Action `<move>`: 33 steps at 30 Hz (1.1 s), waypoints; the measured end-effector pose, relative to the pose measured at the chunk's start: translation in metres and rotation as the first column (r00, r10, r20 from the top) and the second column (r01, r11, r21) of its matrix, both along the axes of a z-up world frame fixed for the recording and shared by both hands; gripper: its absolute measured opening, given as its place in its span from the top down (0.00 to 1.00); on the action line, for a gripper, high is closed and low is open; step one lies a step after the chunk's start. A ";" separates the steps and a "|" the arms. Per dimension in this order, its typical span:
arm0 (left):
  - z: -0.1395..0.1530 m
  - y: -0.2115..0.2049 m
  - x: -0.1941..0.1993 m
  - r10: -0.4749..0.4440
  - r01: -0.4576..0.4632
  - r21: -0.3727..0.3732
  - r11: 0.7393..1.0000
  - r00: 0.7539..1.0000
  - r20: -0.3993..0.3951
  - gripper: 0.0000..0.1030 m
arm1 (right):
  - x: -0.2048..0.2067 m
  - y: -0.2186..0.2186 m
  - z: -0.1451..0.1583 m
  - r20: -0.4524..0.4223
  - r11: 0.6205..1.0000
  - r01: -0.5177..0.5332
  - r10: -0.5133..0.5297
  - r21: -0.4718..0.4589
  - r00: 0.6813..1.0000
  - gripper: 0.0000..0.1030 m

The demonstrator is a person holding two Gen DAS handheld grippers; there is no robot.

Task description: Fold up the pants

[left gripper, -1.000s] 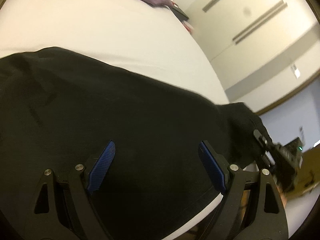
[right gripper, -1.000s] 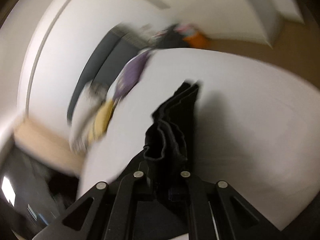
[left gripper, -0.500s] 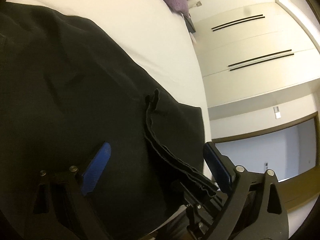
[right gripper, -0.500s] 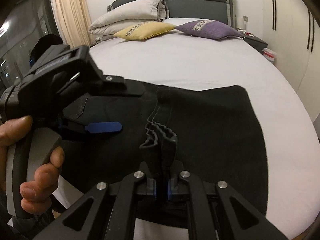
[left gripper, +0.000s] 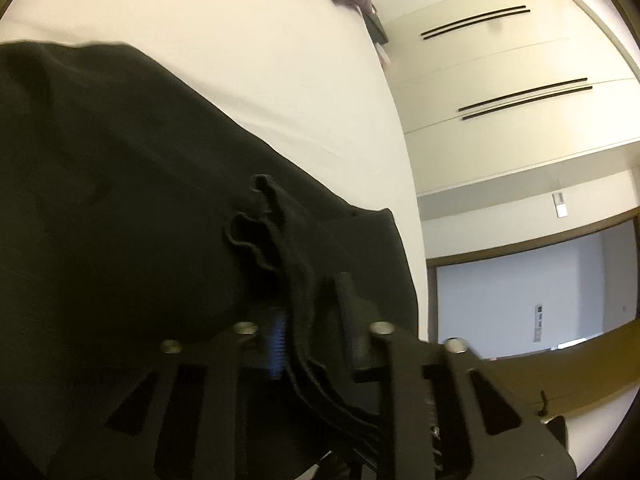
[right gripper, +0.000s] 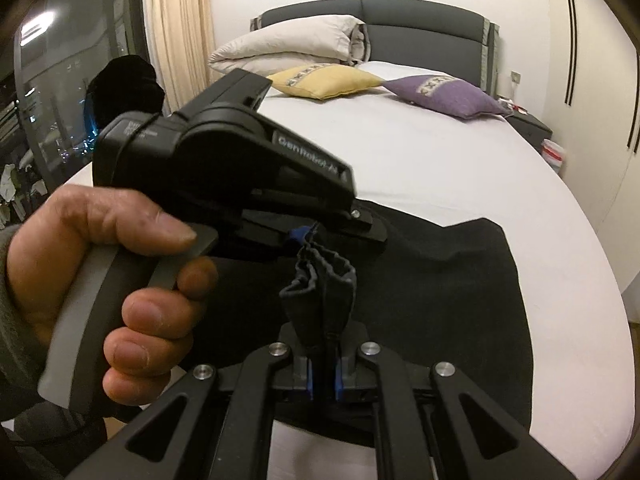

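Black pants (right gripper: 448, 300) lie spread across the near end of the white bed (right gripper: 440, 168). My right gripper (right gripper: 322, 380) is shut on a bunched, gathered edge of the pants (right gripper: 320, 280) that stands up from its jaws. My left gripper (left gripper: 308, 344) is shut on the same bunched edge (left gripper: 260, 240), close in front of the right one. In the right wrist view the left gripper (right gripper: 312, 236) reaches in from the left, held by a hand (right gripper: 112, 272).
A yellow pillow (right gripper: 324, 80), a purple pillow (right gripper: 444, 94) and a folded duvet (right gripper: 288, 46) lie at the grey headboard. A nightstand (right gripper: 532, 128) stands right of the bed. Wardrobe doors (left gripper: 500, 80) fill the right wall. A curtain and window are at left.
The left gripper has closed from wide open onto the bunched pants edge beside the right gripper. The right gripper kept its hold and swung round to face the headboard.
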State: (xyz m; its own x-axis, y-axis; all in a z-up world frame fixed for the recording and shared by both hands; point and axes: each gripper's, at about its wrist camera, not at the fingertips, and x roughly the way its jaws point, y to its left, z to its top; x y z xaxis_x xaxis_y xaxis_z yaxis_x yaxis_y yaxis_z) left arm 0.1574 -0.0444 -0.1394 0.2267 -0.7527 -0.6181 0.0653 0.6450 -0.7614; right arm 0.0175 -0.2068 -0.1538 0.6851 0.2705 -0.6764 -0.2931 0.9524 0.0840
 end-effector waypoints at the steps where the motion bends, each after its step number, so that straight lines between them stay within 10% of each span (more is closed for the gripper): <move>1: 0.003 0.005 -0.002 0.000 0.000 0.016 1.000 1.000 0.016 0.88 | -0.001 0.003 0.001 0.001 1.000 -0.009 0.009 0.004 1.000 0.92; 16: 0.011 0.088 -0.002 0.065 -0.084 0.199 0.976 0.993 0.098 0.91 | 0.029 0.093 -0.008 -0.018 0.983 -0.179 0.179 0.031 0.984 0.91; 20: -0.016 0.086 0.004 0.067 -0.076 0.221 0.972 0.997 0.049 0.89 | 0.048 0.105 -0.037 -0.153 0.977 -0.214 0.214 0.015 0.965 0.79; 24: -0.016 0.093 0.001 0.076 -0.086 0.187 0.979 0.995 0.060 0.86 | 0.040 0.087 -0.030 -0.178 0.968 -0.213 0.234 0.130 0.956 0.46; 28: -0.003 0.103 0.001 0.106 -0.128 0.230 0.965 0.989 0.103 0.69 | 0.033 0.040 -0.004 -0.174 0.946 -0.172 0.225 0.275 0.959 0.45; 31: 0.013 0.120 0.000 0.136 -0.169 0.241 0.956 0.980 0.146 0.39 | 0.042 -0.007 0.018 -0.144 0.930 -0.075 0.135 0.360 0.980 0.43; 33: 0.023 0.125 -0.003 0.149 -0.193 0.280 0.940 0.974 0.170 0.39 | 0.051 -0.036 0.026 -0.141 0.909 -0.007 0.072 0.417 0.987 0.43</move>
